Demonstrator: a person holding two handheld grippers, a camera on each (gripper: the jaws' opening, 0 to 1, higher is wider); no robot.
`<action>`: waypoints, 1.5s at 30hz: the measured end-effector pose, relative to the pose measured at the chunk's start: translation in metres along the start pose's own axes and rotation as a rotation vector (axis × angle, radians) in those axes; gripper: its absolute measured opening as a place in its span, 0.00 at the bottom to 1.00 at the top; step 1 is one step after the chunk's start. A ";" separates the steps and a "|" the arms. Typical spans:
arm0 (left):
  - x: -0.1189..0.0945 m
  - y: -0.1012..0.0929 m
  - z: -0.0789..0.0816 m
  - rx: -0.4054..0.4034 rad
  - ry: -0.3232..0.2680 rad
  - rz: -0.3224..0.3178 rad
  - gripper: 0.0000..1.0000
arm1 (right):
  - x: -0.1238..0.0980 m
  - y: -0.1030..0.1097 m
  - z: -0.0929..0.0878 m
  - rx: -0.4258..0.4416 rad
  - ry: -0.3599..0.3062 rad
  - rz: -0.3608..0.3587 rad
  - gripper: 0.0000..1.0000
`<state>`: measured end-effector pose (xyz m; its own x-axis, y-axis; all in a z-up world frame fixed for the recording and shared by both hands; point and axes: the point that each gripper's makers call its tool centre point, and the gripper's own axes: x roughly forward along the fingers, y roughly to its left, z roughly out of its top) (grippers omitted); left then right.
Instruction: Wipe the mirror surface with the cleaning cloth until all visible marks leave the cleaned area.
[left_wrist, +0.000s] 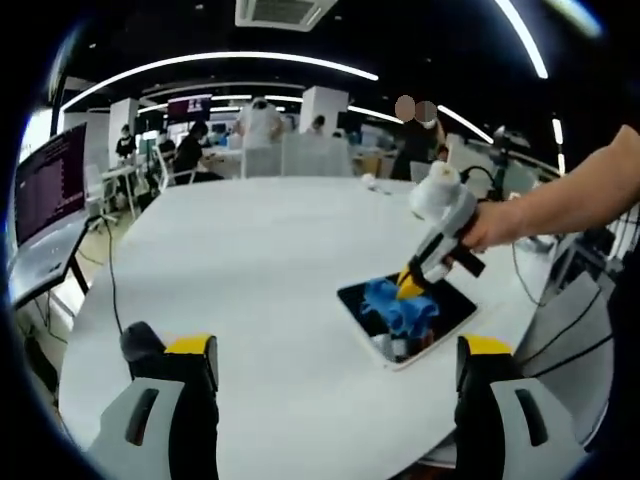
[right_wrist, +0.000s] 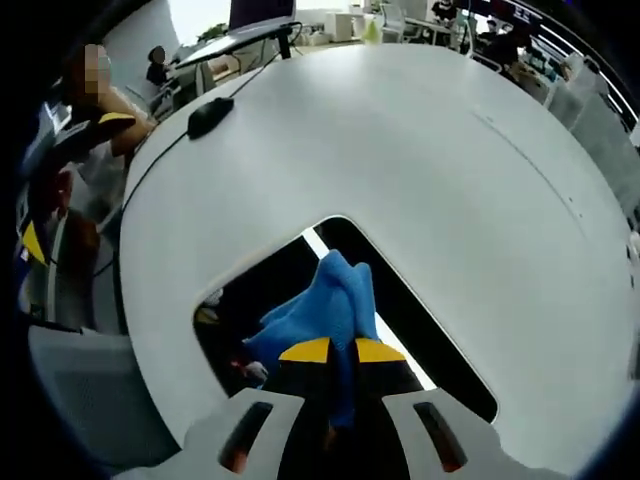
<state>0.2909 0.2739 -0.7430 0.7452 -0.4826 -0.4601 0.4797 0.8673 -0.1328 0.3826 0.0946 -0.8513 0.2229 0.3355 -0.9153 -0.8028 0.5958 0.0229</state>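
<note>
Mirror (right_wrist: 440, 345) wiping was underway: the right tool (right_wrist: 342, 350) clamped the blue cloth (right_wrist: 325, 305) (bunched) against it. Left tool (left_wrist: 335, 350) idled apart; next, probably sweep outward.

The mirror (left_wrist: 450, 305) is a flat rounded rectangle with a thin white edge, lying face up on the white table (left_wrist: 260, 270), near its right edge in the left gripper view. Its dark glass reflects a ceiling light strip. The cloth (right_wrist: 330, 305) is bright blue and bunched into folds, resting on the mirror's middle, pinched between the right gripper's (right_wrist: 333, 350) yellow-tipped jaws and pressed to the glass.
</note>
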 end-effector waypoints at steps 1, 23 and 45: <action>0.000 0.001 0.000 0.000 0.000 0.000 1.00 | 0.000 -0.001 -0.001 0.001 0.001 0.000 0.02; 0.006 -0.004 -0.002 0.002 0.011 -0.033 1.00 | -0.018 -0.029 -0.040 0.020 0.021 -0.015 0.02; 0.010 -0.011 -0.006 0.017 0.028 -0.040 0.99 | -0.035 -0.057 -0.080 0.081 0.043 -0.008 0.03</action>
<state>0.2902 0.2598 -0.7512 0.7122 -0.5128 -0.4793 0.5166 0.8453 -0.1368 0.3760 -0.0093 -0.8525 0.2041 0.3000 -0.9319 -0.7534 0.6560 0.0462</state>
